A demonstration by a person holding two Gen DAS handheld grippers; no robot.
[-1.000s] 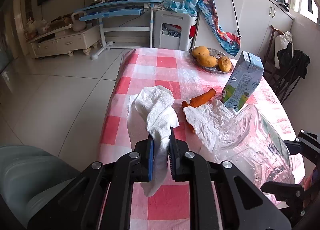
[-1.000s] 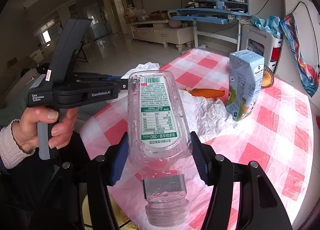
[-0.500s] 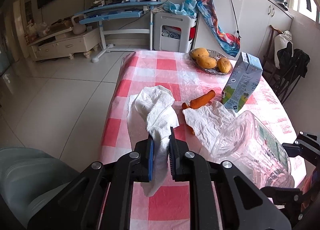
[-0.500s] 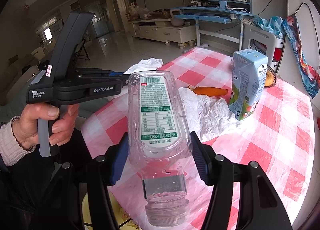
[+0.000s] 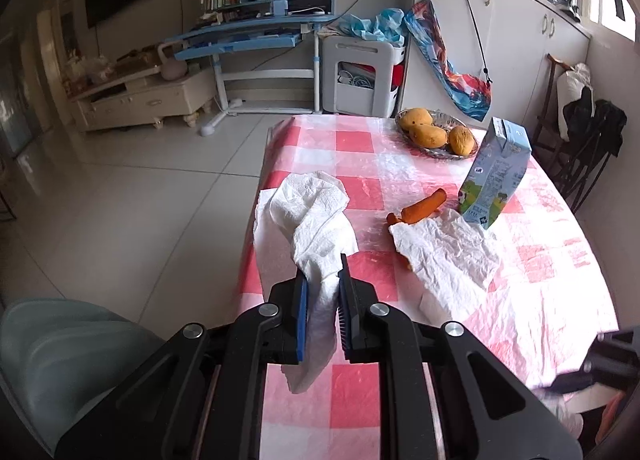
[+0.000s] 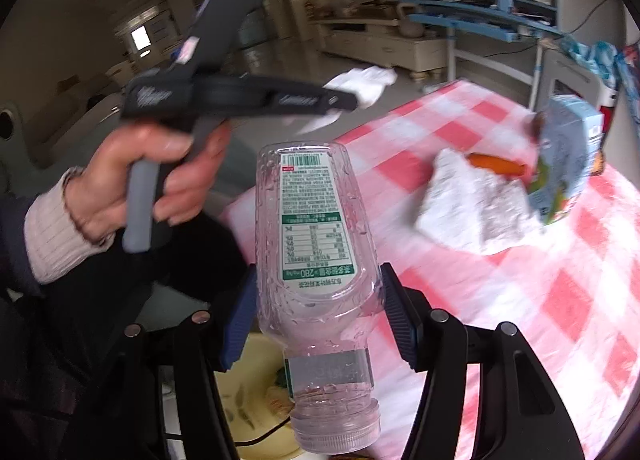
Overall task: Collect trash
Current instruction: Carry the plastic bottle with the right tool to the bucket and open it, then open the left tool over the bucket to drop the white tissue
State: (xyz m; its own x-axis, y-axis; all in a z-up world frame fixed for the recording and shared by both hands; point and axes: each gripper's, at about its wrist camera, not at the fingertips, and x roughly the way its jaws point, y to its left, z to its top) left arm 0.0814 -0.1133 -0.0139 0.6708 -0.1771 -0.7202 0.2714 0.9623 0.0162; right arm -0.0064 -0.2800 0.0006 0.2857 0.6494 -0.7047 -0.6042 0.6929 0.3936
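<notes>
Right wrist view: right gripper point(image 6: 320, 320) fingers clamp empty bottle point(image 6: 316, 244) off desk point(image 6: 560, 300) edge; left gripper point(image 5: 322, 292) fingers pinch tissue point(image 5: 320, 236). Carry-off step; next, likely bin drop.

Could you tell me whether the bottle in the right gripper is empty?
Empty: the clear bottle shows only droplets, no liquid pooled at its cap end.

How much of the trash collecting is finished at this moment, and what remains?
Nothing visibly binned yet. In hand: the left gripper pinches a white paper towel; the right gripper clamps an empty plastic bottle. Left on the table: crumpled paper, carrot, carton.
</notes>
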